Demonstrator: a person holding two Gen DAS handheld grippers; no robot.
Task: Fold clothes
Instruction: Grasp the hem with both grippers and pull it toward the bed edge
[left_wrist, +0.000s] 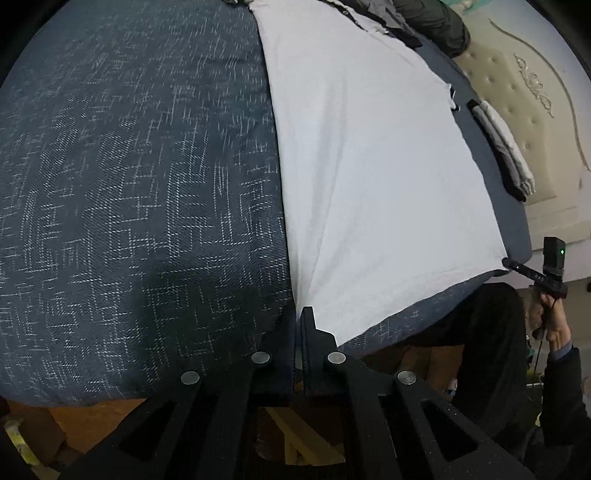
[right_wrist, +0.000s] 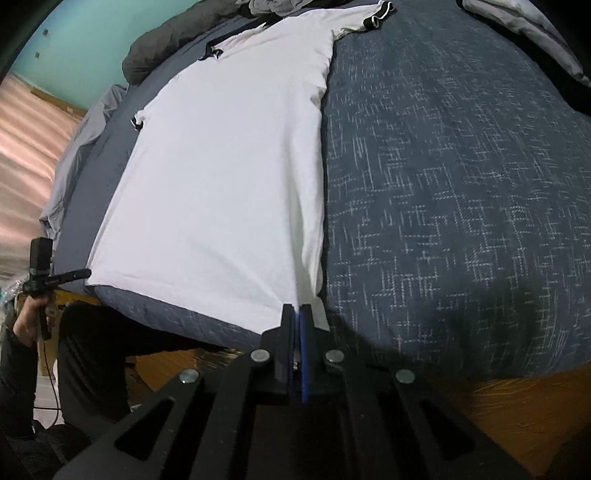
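A white T-shirt (left_wrist: 369, 166) with black-trimmed sleeves lies flat on a dark blue patterned bedspread (left_wrist: 129, 184), collar at the far end. At the bottom of the left wrist view my left gripper (left_wrist: 298, 314) is shut on the near left hem corner, and creases fan out from the pinch. My right gripper (right_wrist: 297, 308) is shut on the other hem corner of the T-shirt (right_wrist: 221, 166). Each gripper also shows in the other's view: the right gripper (left_wrist: 506, 261) at the shirt's right corner and the left gripper (right_wrist: 88, 273) at its left corner.
A stack of folded clothes (left_wrist: 506, 147) lies by the padded headboard (left_wrist: 535, 92). Loose garments (left_wrist: 424, 22) are piled beyond the collar, and a grey garment (right_wrist: 535, 29) lies at the far right. The bedspread (right_wrist: 443, 203) ends just below both grippers, over a wooden floor (right_wrist: 517, 406).
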